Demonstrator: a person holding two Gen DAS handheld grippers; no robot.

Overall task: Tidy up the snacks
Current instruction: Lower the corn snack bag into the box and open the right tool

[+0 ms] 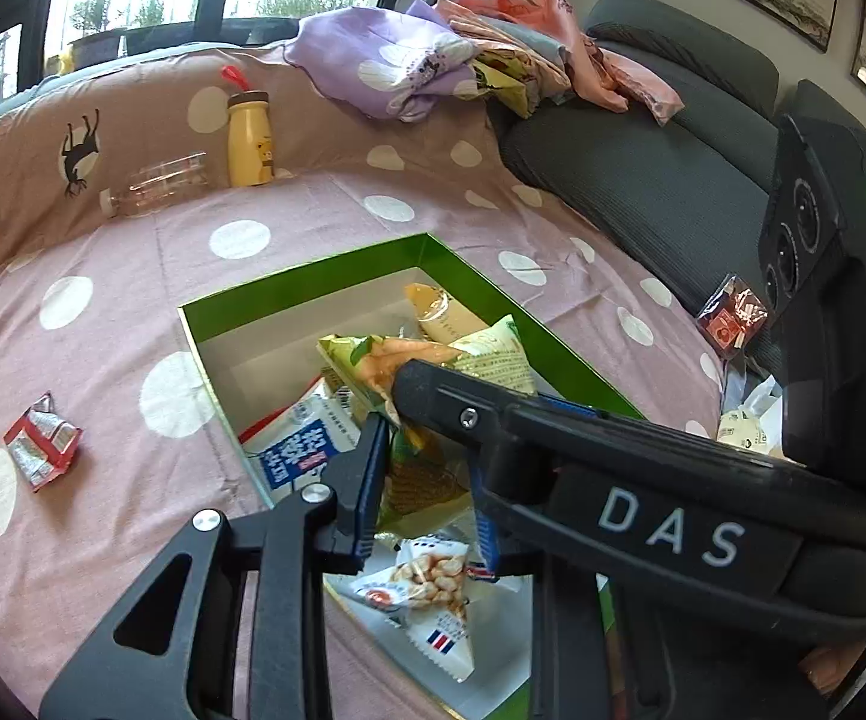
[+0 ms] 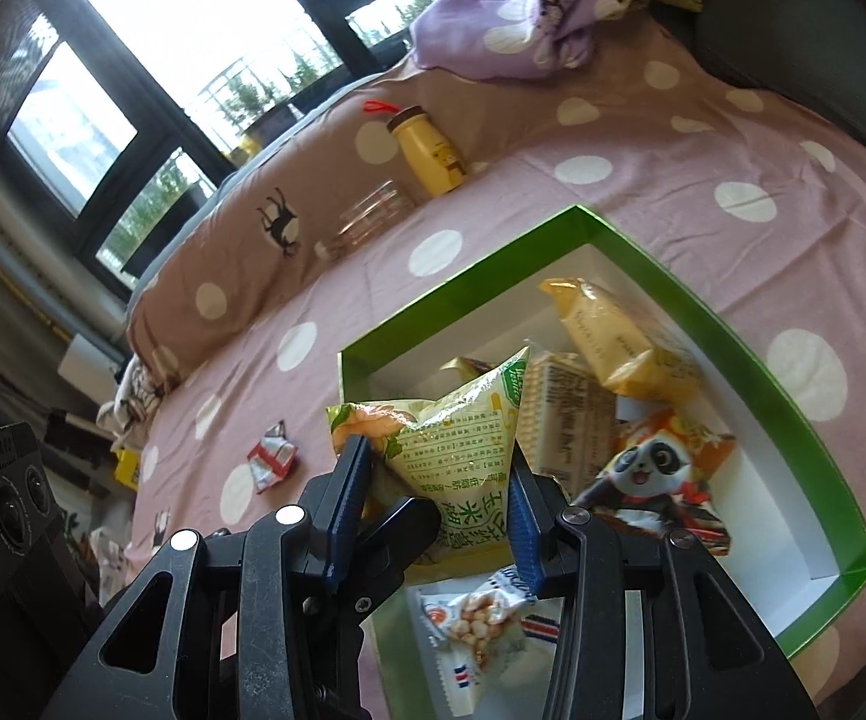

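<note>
Right claw (image 2: 439, 498) is pinching the green snack bag (image 2: 463, 438) over the green box (image 2: 733, 324); left claw (image 1: 427, 480) is hanging spread. Next up, probably letting go inside.

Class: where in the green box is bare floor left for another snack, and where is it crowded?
Bare floor: the far-left corner of the green box, behind the pale green packet. Crowded: the right side, around the panda packet and yellow packet.

Bright dark-framed windows (image 2: 151, 60) behind a polka-dot bedspread (image 1: 103, 276) — grey sofa (image 1: 643, 180) alongside
</note>
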